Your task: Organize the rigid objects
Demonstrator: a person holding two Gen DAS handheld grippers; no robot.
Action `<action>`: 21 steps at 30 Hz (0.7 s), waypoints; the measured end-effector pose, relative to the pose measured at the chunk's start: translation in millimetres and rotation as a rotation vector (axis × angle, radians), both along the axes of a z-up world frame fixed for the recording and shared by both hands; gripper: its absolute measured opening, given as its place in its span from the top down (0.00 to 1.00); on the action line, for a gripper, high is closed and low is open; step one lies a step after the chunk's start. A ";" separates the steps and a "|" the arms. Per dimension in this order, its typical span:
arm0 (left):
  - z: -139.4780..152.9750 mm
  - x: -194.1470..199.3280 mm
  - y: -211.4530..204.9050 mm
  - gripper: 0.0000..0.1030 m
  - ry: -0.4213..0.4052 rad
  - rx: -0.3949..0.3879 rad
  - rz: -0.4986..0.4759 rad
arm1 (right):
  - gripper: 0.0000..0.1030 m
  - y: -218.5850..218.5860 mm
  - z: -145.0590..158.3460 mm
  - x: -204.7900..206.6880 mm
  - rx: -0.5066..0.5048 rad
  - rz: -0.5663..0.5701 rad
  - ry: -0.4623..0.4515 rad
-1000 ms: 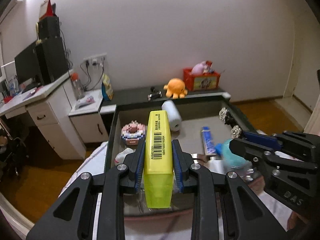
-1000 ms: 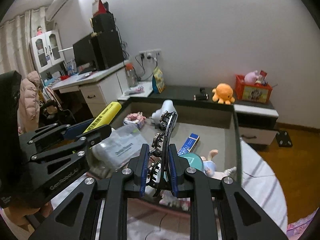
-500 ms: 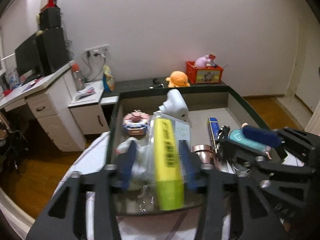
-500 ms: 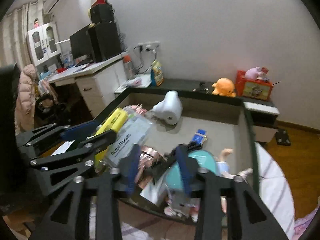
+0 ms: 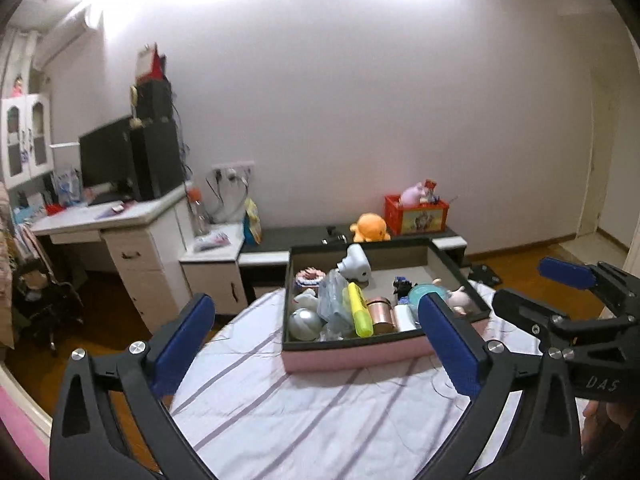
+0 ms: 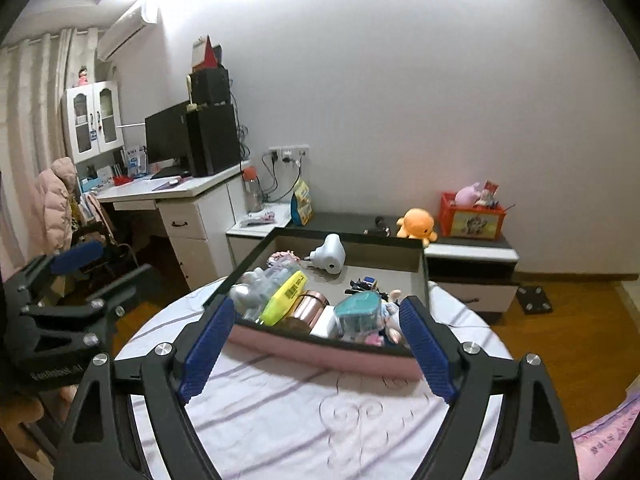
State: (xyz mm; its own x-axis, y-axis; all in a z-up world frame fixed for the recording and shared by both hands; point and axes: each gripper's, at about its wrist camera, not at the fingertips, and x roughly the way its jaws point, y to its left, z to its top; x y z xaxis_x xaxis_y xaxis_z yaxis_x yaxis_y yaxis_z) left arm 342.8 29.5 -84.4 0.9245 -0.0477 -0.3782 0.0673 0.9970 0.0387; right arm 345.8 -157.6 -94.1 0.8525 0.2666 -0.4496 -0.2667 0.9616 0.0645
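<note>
Highlighter [image 5: 359, 310] lies in tray [image 5: 352, 357], beyond both empty, opening hand-held grippers [image 5: 320, 342] [image 6: 316, 346].

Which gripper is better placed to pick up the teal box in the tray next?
Probably the right gripper: the teal box lies at the tray's near edge, between its empty, opening jaws.

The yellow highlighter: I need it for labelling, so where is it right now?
In the left wrist view the yellow highlighter lies inside the pink-sided tray, toward its near left, between a clear plastic packet and a copper tin.
</note>
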 end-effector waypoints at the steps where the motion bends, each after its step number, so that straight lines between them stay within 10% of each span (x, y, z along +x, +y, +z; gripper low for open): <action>1: 5.9 -11.7 0.0 0.00 -0.018 -0.005 0.002 | 0.12 0.7 4.7 -12.3 -0.007 -0.012 -0.014; 21: 50.7 -186.9 -3.4 0.00 -0.208 0.024 0.043 | 0.00 2.0 52.0 -190.4 -0.002 -0.053 -0.219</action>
State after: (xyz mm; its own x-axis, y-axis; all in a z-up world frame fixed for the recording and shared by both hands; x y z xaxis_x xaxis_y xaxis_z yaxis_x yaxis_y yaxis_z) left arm 155.9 26.1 -33.8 0.9837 0.0005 -0.1797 0.0125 0.9974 0.0710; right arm 155.4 -155.6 -42.1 0.9426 0.2179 -0.2531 -0.2230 0.9748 0.0085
